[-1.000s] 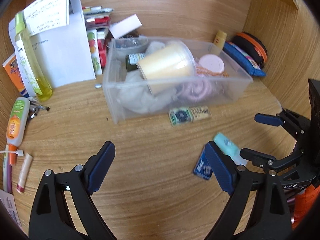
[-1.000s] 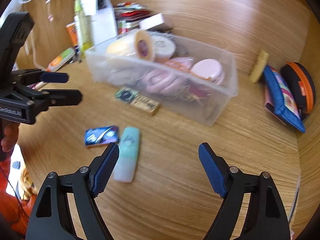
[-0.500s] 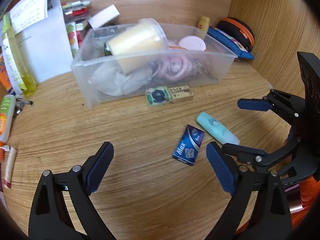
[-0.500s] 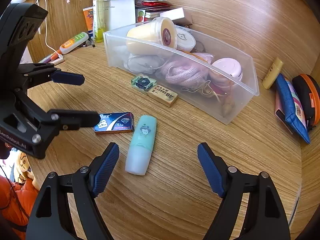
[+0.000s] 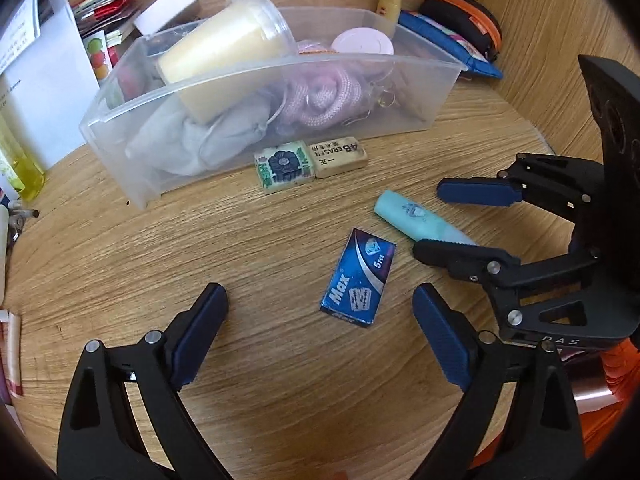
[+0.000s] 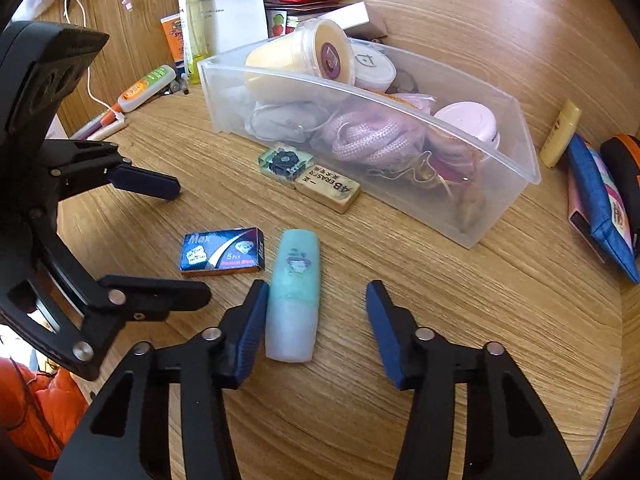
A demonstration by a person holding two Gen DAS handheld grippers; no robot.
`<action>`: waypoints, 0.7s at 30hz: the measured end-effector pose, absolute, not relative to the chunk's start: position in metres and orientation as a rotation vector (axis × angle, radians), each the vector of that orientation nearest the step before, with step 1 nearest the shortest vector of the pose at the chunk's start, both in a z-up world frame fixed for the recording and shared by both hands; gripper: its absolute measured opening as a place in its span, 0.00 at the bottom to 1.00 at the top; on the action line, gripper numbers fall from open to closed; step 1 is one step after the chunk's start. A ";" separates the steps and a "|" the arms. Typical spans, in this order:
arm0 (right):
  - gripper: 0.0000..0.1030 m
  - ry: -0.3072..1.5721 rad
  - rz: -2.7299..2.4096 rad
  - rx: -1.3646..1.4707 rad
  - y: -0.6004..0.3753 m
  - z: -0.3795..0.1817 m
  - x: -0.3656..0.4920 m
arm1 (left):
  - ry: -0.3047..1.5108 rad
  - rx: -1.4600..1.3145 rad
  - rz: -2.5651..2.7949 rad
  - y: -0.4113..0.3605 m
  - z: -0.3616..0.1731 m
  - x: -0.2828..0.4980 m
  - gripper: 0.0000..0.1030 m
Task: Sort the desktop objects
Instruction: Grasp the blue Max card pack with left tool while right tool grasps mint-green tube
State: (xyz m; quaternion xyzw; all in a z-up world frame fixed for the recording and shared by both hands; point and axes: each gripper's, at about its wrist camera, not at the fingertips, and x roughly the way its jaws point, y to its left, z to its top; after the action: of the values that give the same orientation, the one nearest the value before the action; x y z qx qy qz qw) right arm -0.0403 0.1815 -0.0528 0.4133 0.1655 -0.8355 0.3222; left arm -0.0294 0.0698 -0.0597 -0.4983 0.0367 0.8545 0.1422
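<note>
both grippers have dropped in closer vs a sec ago: right gripper, jaws wide, now straddles the mint tube near the bin, left gripper wide over the blue box, so grabs look imminent.

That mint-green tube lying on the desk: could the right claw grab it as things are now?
Probably yes. The right claw is open and astride the mint-green tube, one finger right beside it; nothing lies between. The blue razor-blade box sits apart, to the side.
</note>
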 end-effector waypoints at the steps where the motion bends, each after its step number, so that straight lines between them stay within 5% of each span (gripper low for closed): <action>1: 0.38 0.429 -2.194 1.085 0.181 -0.053 -0.041 | 0.105 -1.442 2.465 0.070 -0.060 -0.031 0.92; 9: 0.22 0.390 -2.216 1.084 0.182 -0.053 -0.048 | 0.201 -1.388 2.510 0.079 -0.061 -0.033 0.73; 19: 0.22 0.257 -2.239 1.080 0.194 -0.045 -0.053 | 0.206 -1.309 2.520 0.086 -0.059 -0.032 0.26; 21: 0.22 0.223 -2.249 1.064 0.198 -0.040 -0.053 | 0.176 -1.308 2.510 0.083 -0.058 -0.033 0.26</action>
State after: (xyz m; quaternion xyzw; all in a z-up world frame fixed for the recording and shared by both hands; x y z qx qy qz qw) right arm -0.0527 0.1981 -0.0398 0.4042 0.0846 -0.8540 0.3165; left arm -0.0327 0.0827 -0.0584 -0.4559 0.0614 0.8748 0.1523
